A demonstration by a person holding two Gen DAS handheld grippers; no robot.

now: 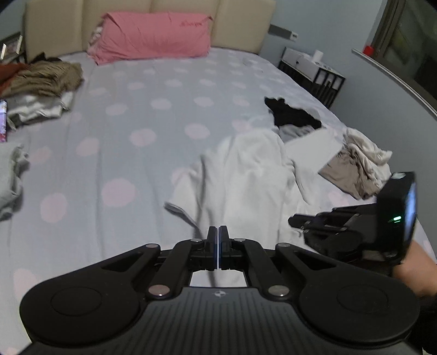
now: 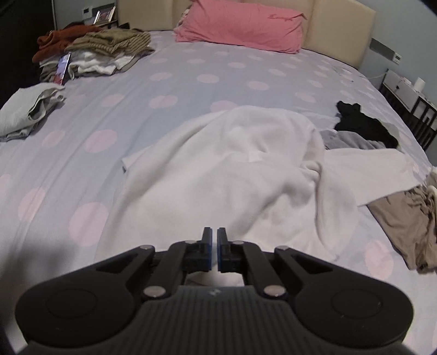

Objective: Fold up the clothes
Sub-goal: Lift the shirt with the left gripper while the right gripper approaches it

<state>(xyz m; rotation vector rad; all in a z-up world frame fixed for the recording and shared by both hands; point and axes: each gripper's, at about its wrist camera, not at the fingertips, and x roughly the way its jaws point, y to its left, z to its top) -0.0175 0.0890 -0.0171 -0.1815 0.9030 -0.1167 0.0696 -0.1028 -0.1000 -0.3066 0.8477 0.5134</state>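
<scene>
A white garment (image 1: 245,169) lies crumpled and spread on the polka-dot bed sheet (image 1: 123,114), with its near hem toward me. My left gripper (image 1: 218,230) is shut on that hem, and creases in the cloth run up to its tips. In the right wrist view the same white garment (image 2: 218,169) fills the middle. My right gripper (image 2: 214,232) is shut on its near edge, with only a thin slit between the blue pads. From the left wrist view the right gripper (image 1: 293,219) shows at the right, held by a hand.
A pink pillow (image 2: 240,24) leans on the headboard. Folded clothes (image 2: 109,41) with a phone (image 2: 62,68) are stacked at the far left, and a grey garment (image 2: 24,114) lies nearer. Black (image 2: 366,125) and beige clothes (image 2: 404,218) lie at the right. A bedside shelf (image 1: 314,73) stands beyond.
</scene>
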